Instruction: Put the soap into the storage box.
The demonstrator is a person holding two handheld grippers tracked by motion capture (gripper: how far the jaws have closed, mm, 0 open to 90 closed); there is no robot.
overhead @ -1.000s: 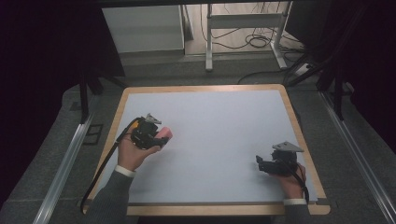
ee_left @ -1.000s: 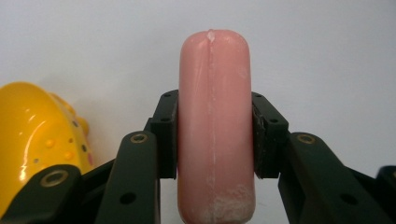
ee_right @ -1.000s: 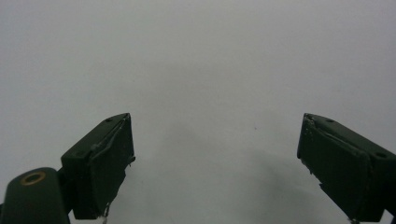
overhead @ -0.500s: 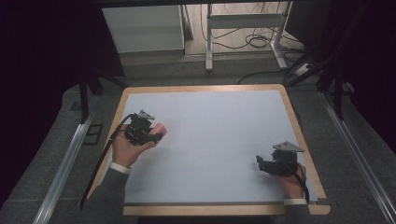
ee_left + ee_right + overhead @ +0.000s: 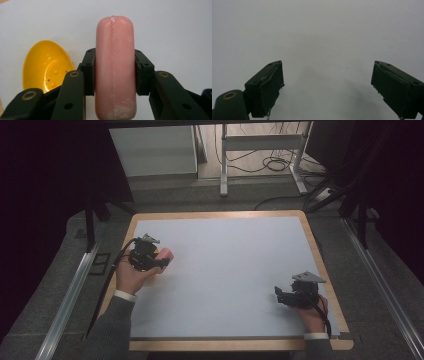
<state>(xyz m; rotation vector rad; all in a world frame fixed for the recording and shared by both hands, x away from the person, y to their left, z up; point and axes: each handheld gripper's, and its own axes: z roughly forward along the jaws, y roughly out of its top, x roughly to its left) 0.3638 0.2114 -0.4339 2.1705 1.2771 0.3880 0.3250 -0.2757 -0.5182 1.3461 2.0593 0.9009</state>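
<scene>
Pink block [image 5: 115,67] sits clamped between left tongs [image 5: 115,75], beside yellow shell [image 5: 46,66].

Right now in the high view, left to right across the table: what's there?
Left gripper shut on the pink sausage-shaped piece → bare white table top → right gripper, jaws open.

Bench [image 5: 225,270]: white top with a wooden rim, on grey floor. Yellow spoon [image 5: 46,66] lies bowl-up on the white surface. Beyond the bench's far edge: white cabinet [image 5: 152,152], metal frame legs [image 5: 225,170], loose black cables [image 5: 272,162] on the floor. Metal rails [image 5: 70,295] run along both sides.
</scene>
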